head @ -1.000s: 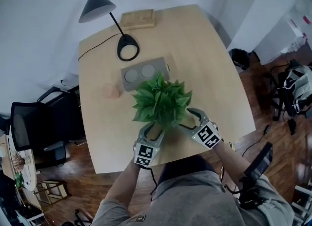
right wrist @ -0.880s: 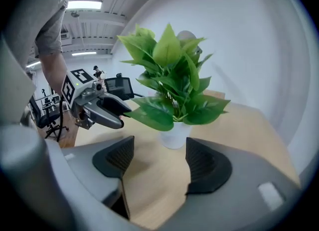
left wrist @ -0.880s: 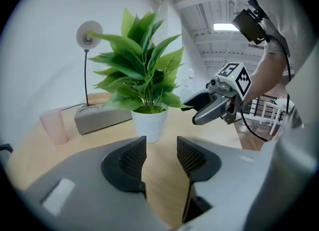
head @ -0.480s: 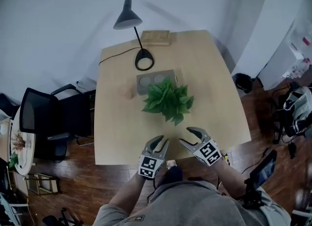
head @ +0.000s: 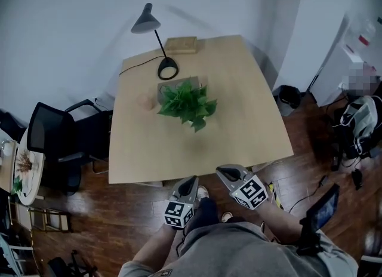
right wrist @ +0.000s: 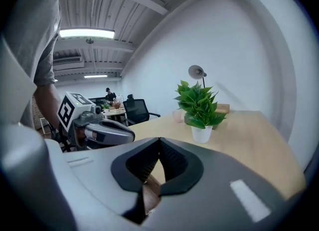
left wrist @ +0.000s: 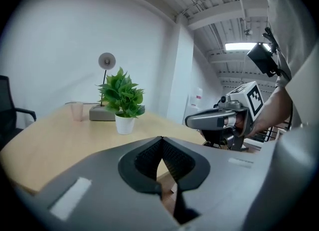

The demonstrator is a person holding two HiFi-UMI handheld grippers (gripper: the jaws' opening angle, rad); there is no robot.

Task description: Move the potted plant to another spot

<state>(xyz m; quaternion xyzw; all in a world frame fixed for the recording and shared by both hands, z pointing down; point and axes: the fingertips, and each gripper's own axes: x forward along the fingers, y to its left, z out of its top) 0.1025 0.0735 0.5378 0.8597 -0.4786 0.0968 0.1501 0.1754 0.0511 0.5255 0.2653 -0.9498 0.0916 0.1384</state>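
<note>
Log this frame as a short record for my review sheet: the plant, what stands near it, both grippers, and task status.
Plant: green leafy plant in a white pot, upright on the light wooden table, nothing touching it
Near plant: grey block, pale pink cup, black desk lamp
Far edge: wooden box
Left gripper: shut, empty, at the table's near edge
Right gripper: shut, empty, at the same edge
Status: plant stands free, neither gripper on it
</note>
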